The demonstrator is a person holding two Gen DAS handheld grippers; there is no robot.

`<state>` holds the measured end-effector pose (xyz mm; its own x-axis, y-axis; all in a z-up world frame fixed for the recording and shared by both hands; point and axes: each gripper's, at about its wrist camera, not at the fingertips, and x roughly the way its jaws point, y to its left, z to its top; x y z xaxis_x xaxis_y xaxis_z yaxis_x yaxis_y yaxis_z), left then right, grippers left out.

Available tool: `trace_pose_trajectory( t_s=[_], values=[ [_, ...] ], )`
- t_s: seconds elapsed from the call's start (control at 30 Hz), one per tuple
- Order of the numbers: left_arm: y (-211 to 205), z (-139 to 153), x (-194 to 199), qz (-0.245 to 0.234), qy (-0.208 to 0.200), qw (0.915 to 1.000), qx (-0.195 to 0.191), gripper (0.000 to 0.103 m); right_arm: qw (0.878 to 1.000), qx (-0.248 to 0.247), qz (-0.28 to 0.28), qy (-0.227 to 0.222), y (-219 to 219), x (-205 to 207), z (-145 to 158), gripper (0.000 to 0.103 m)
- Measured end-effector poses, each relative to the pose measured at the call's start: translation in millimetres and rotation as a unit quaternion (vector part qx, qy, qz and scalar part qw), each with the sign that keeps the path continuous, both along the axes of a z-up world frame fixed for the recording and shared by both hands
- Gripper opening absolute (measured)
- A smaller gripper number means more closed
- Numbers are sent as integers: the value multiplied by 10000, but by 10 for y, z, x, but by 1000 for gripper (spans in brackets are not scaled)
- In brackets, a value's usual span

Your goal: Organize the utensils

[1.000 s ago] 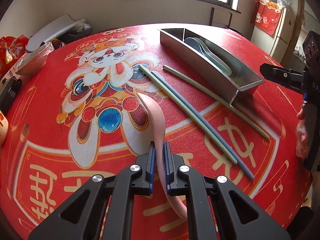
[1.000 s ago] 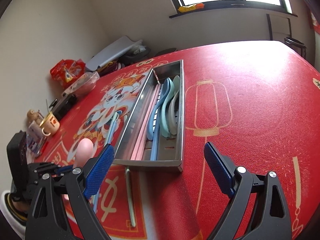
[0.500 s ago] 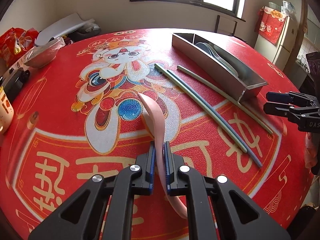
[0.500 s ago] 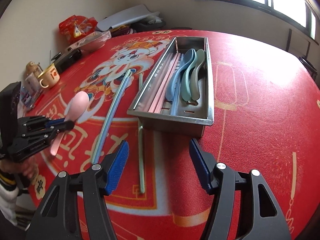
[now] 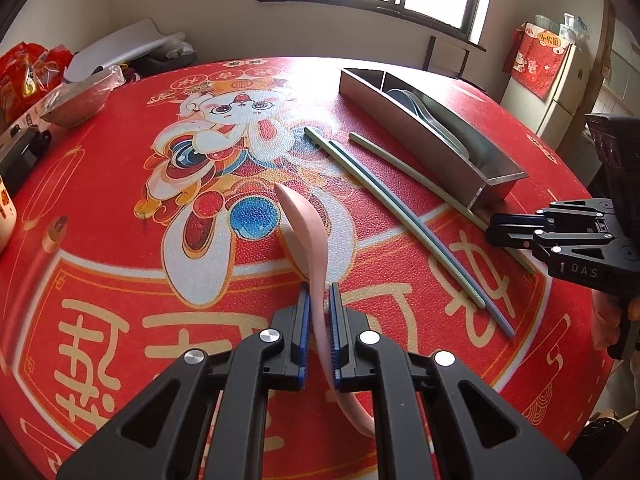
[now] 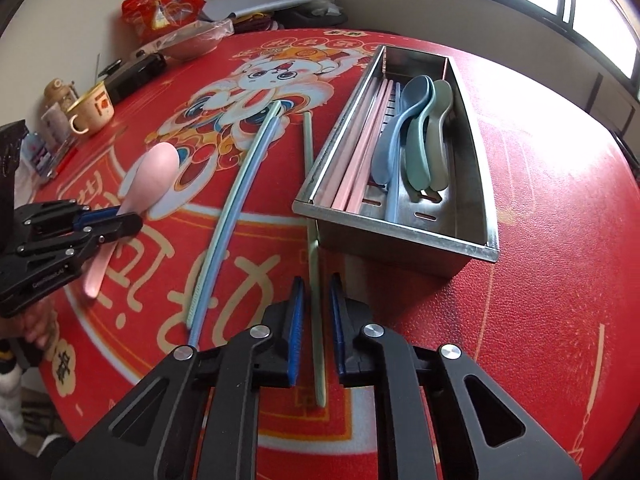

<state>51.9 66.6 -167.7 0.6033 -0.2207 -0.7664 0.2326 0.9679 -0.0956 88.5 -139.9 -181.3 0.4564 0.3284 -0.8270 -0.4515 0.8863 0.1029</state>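
Note:
My left gripper [image 5: 319, 300] is shut on a pink spoon [image 5: 305, 236], held above the red table; it also shows in the right wrist view [image 6: 150, 178]. My right gripper [image 6: 316, 292] has its jaws nearly closed around a single green chopstick [image 6: 314, 248] that lies on the table beside the steel tray [image 6: 472, 240]. The tray holds pink chopsticks [image 6: 360, 152], a blue chopstick and blue and green spoons [image 6: 416, 136]. A green and blue chopstick pair [image 6: 236, 200] lies left of the tray.
A mug [image 6: 90, 114], a black case [image 6: 134, 74], a wrapped bowl [image 6: 192, 40] and snack bags [image 6: 160, 8] line the table's far left edge. A fridge [image 5: 560, 92] stands beyond the table.
My right gripper has come down and forward over the single green chopstick and its jaws have closed from wide open to nearly shut. My left gripper has drawn back a little with the pink spoon.

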Motion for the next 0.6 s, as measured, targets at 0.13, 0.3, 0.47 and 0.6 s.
trace_pose_trajectory(
  t_s=[0.13,0.3,0.47,0.6],
  values=[
    [16,0,2,0,17,10000,-88,9,9998,-11,147,124,-10,-104,6,5],
    [15,1,2,-28,12,10000,-94,11,9990,-30,318,322,-58,-348,17,5],
    [10,0,-4,-39,13,9999,-112,12,9975,-112,419,561,-70,-492,31,6],
    [16,3,-3,-43,23,9998,-172,12,9982,-148,302,496,-33,-459,66,8]
  ],
)
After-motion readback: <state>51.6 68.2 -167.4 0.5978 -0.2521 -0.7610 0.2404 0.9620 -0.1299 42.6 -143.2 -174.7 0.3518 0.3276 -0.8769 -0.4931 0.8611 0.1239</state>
